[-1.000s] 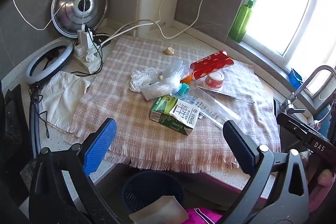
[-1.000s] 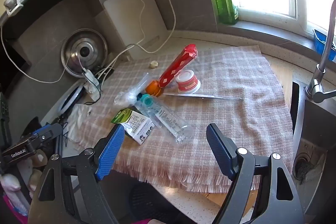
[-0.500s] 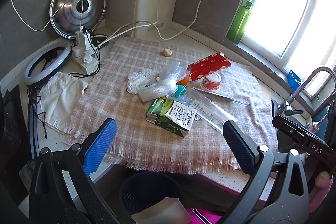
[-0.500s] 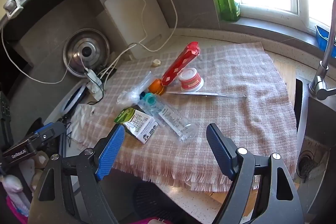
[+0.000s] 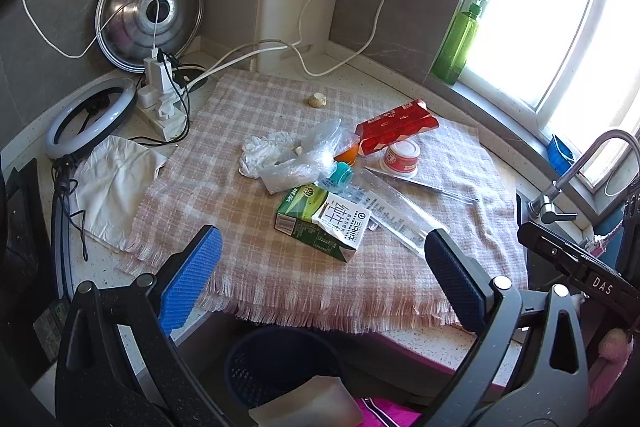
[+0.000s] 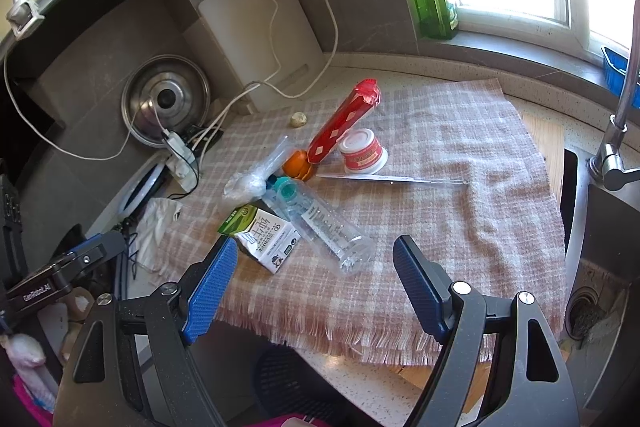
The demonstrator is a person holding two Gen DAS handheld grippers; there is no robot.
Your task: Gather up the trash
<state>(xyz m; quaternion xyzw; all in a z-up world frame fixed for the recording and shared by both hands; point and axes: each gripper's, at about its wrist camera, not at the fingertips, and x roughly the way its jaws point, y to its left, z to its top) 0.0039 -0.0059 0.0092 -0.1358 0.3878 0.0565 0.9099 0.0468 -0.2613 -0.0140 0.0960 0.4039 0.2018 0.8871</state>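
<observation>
The left hand-held gripper (image 5: 320, 283) and the right hand-held gripper (image 6: 314, 287) both hang in the air at the near edge of the bench (image 5: 432, 349). Both have their blue fingers spread wide and hold nothing. They look ready to pick something.

The trash lies in a heap in the middle of the pink checked cloth (image 5: 224, 203). There is a green and white milk carton (image 5: 322, 223), a clear plastic bottle with a teal cap (image 6: 320, 221), some crumpled clear plastic bags (image 5: 296, 157), a long red box (image 5: 396, 131), a small white and red cup turned upside down (image 5: 402, 158) and a little orange fruit (image 6: 298, 165). The carton and bottle are closest to the grippers, so I think they are the easy ones to grab first.

A dark blue basket bin (image 5: 276, 363) sits low, under the bench edge, likely to catch the trash.

The things touch and lie partly on top of each other, so pulling one may drag another. White cables (image 5: 320, 3) and a power strip (image 5: 160, 103) sit off to the side, out of the way.
</observation>
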